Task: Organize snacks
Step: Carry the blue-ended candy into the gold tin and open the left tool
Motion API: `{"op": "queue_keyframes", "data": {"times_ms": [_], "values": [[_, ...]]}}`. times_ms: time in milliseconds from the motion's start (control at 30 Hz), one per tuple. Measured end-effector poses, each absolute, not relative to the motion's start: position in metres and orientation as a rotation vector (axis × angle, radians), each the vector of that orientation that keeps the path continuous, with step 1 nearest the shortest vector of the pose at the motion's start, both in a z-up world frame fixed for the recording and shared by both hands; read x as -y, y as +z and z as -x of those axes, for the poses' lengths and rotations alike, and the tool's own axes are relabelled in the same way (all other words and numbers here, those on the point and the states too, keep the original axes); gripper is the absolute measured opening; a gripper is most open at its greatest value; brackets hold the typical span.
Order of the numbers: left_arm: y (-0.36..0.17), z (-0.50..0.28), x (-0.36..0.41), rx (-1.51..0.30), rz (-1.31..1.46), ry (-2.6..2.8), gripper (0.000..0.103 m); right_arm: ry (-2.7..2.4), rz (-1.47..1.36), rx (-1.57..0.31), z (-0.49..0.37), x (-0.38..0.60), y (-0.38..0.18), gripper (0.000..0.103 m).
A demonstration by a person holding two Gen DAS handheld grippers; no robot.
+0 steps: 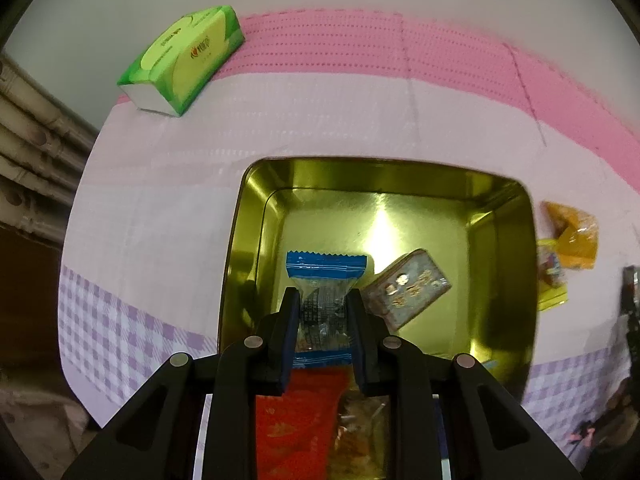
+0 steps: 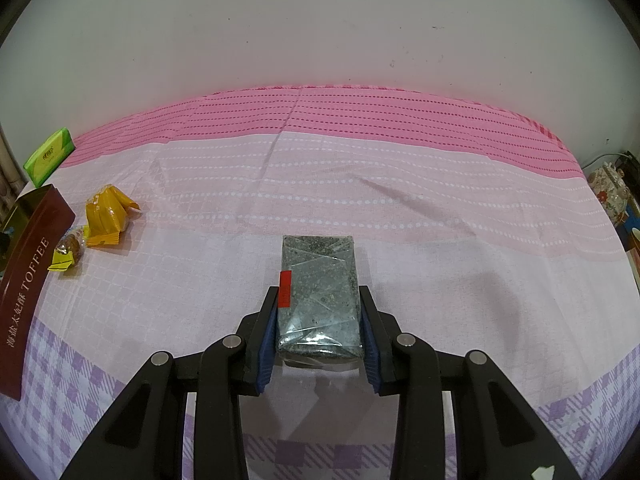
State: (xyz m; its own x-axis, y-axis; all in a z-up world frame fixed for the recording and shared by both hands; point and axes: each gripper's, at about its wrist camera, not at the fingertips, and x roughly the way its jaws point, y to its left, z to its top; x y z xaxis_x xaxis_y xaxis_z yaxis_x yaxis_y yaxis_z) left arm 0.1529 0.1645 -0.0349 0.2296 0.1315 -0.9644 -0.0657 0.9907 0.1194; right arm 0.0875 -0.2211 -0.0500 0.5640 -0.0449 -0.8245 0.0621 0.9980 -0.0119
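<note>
your left gripper points steeply down, its blue-padded fingers pinched on a packet. your right gripper is held lower and flatter, its fingers clamping a bar's sides.

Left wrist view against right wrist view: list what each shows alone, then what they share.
Left only: the left gripper shut on a blue-ended packet over the gold tin's inside, where a grey packet lies. Right only: the right gripper around a grey wrapped block. Both: green tissue pack, yellow wrappers, tablecloth.
</note>
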Motion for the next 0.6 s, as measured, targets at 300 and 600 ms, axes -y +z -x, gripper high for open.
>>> {"op": "queue_keyframes", "data": {"times_ms": [300, 600], "values": [[-0.045, -0.150, -0.169, -1.352, -0.072, 0.151, 0.024, -0.064, -0.018, -0.970, -0.088, 0.222, -0.050, 0.033], [-0.052, -0.152, -0.174, -1.369, -0.074, 0.168, 0.025, -0.068, -0.015, -0.971, -0.088, 0.221, -0.050, 0.033]]}}
